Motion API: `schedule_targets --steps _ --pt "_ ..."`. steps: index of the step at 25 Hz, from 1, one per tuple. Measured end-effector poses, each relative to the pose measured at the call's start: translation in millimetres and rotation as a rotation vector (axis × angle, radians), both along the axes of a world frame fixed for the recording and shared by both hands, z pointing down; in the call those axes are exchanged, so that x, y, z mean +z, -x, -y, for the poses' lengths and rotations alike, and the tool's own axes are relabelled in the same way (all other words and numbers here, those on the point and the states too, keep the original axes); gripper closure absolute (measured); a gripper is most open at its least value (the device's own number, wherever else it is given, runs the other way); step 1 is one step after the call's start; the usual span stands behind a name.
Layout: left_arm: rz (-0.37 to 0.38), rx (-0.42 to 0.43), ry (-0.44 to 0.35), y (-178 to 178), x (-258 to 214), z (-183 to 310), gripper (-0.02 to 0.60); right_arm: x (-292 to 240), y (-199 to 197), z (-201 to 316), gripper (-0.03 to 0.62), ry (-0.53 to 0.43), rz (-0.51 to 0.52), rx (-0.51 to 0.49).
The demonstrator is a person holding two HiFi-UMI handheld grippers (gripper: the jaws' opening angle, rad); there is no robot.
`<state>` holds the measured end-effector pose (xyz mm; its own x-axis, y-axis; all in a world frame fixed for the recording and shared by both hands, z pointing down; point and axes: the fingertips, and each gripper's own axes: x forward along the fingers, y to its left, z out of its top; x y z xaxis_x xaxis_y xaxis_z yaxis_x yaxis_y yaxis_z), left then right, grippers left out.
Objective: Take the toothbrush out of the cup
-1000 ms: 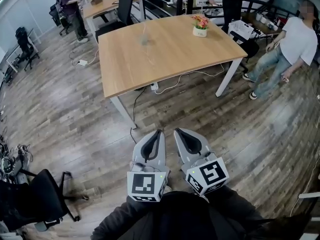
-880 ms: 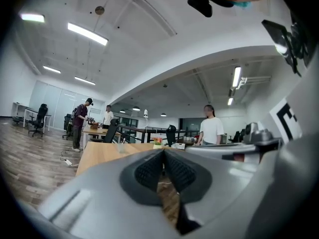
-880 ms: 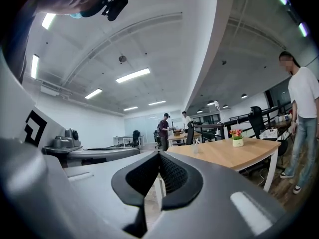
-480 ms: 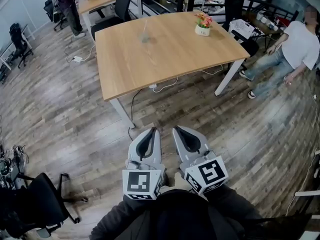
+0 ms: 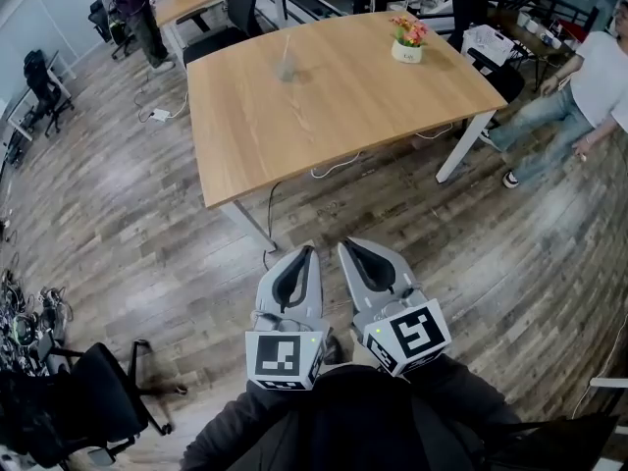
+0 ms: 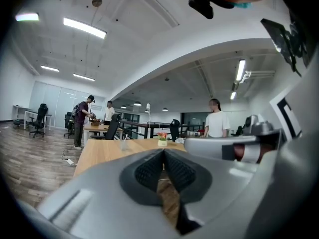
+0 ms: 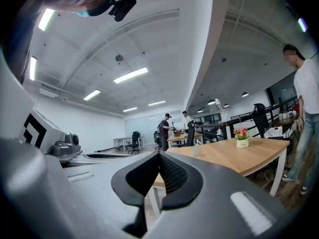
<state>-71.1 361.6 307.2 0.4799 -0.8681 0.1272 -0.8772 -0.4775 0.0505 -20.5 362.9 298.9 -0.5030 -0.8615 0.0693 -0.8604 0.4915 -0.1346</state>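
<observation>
A clear cup [image 5: 287, 66] with a thin toothbrush standing in it sits on the far side of the wooden table [image 5: 334, 106]. It looks small in the left gripper view [image 6: 123, 144] and in the right gripper view [image 7: 196, 150]. My left gripper [image 5: 308, 251] and right gripper [image 5: 344, 246] are side by side over the wooden floor, short of the table's near edge, pointing toward it. Both are shut with nothing between the jaws. In its own view the left gripper [image 6: 163, 151] has its tips together, and so does the right gripper [image 7: 159, 154].
A white pot of flowers [image 5: 407, 47] stands at the table's far right. A person in a white shirt [image 5: 599, 77] is to the right of the table and another person [image 5: 132, 8] at a desk behind. A black chair [image 5: 78, 410] sits at lower left. Cables trail under the table.
Both grippers have advanced together over the floor toward the table, which now sits nearer and larger in the head view. Jaws stayed shut.
</observation>
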Motion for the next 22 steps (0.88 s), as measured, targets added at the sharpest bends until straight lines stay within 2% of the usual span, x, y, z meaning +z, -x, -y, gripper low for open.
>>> schedule_targets --steps 5,16,22 --pt "0.026 0.002 0.038 -24.1 7.2 30.8 0.574 7.2 -23.5 32.0 0.592 0.024 0.03 -0.001" --pt "0.097 0.026 0.025 -106.2 -4.8 104.9 0.574 -1.7 -97.6 106.8 0.592 0.025 0.094 0.0" --pt "0.15 0.004 0.023 -126.2 -14.5 120.4 0.574 -11.5 -110.4 125.1 0.592 0.017 0.143 -0.045"
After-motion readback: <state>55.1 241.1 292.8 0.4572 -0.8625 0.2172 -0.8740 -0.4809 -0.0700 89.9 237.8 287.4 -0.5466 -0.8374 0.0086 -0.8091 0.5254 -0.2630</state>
